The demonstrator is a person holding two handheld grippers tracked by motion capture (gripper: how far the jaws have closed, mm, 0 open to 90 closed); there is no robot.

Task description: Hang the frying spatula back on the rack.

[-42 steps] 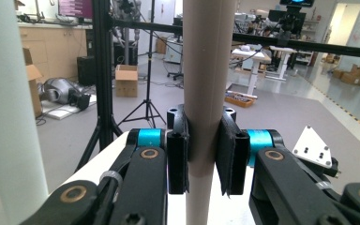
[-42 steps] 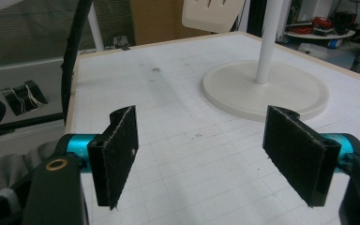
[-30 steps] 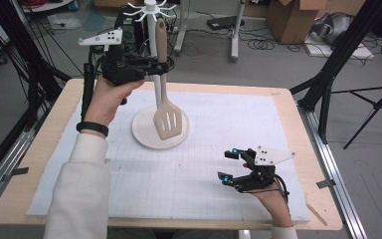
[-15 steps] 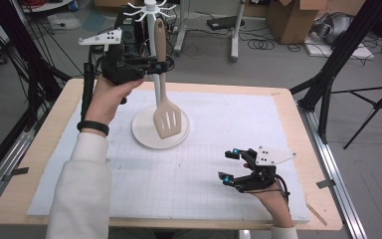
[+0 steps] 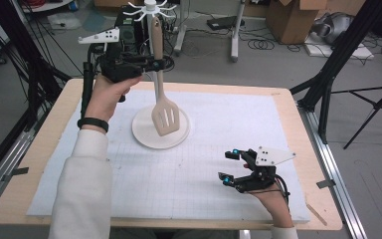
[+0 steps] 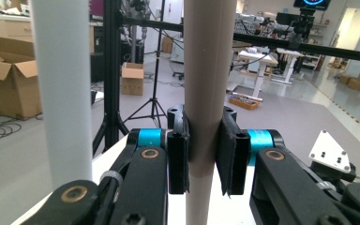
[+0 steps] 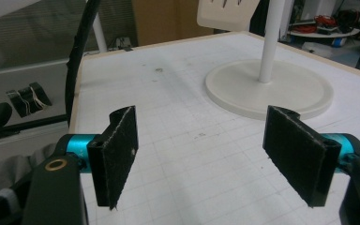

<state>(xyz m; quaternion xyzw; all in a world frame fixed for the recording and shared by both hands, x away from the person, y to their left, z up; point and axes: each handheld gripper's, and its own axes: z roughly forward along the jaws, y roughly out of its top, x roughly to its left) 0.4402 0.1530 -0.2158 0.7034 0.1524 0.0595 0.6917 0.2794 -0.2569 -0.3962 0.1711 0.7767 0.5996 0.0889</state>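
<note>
A beige slotted spatula hangs upright above the stand's round white base, its handle reaching up beside the hook crown. My left gripper is raised at the back left and shut on the handle. In the left gripper view both pads press the spatula handle, with the stand's white pole just to its left. My right gripper rests open near the front right of the mat, nothing between its jaws. The right gripper faces the stand base, its pole and the spatula head.
A white gridded mat covers most of the wooden table. Black tripod legs stand off the right edge and a dark frame off the left. Cardboard boxes and cables lie on the floor behind.
</note>
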